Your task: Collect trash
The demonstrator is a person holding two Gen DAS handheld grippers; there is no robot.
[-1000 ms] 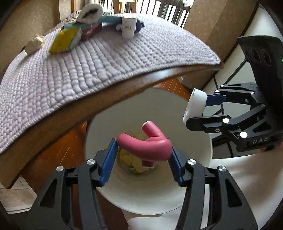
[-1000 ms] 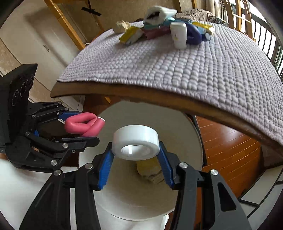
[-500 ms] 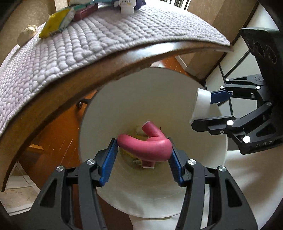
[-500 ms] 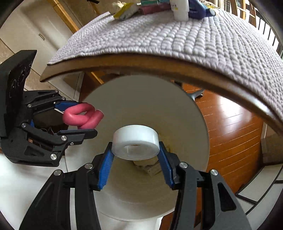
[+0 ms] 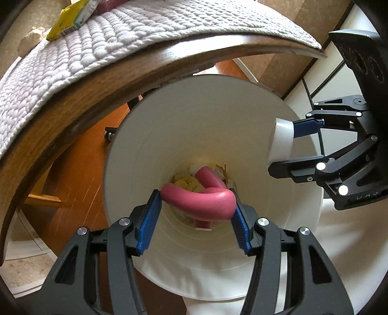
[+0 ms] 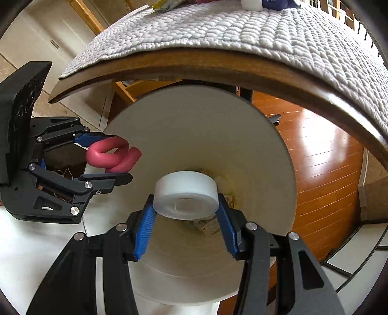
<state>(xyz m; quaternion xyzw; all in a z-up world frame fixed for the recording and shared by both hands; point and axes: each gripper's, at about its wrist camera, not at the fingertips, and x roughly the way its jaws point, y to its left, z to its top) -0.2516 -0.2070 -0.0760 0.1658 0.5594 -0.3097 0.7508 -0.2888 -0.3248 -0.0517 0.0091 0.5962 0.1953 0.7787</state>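
Both grippers have dropped lower over the white bin since a second ago, so we now see deeper into it and the table edge arches higher across each frame.

We count two grippers, each holding one thing. In the left wrist view, the left gripper (image 5: 196, 206) sits at lower centre, its two blue pads closed against the ends of one pink bent foam tube (image 5: 201, 198), held above the mouth of the white bin (image 5: 194, 116). At the right edge of that view, the right gripper (image 5: 288, 145) holds one white tape roll (image 5: 282, 140), seen side on.

In the right wrist view, the right gripper (image 6: 186, 213) is at lower centre, its blue pads pressed on either side of the white tape roll (image 6: 186, 195), also over the white bin (image 6: 194, 126). At the left of this frame, the left gripper (image 6: 106, 157) holds the pink bent foam tube (image 6: 114, 156) near the bin's rim.

At the bottom of the bin lie scraps of trash (image 5: 186, 183), yellowish and white; we cannot count them, as the held things cover most of them.

Across the top of both views runs one wooden table (image 5: 97, 84) covered by one grey quilted mat (image 5: 97, 43). On it, at upper left of the left wrist view, one yellow packet (image 5: 70, 21) is cut off by the frame edge. Other items at the top of the right wrist view are cropped and hard to identify.
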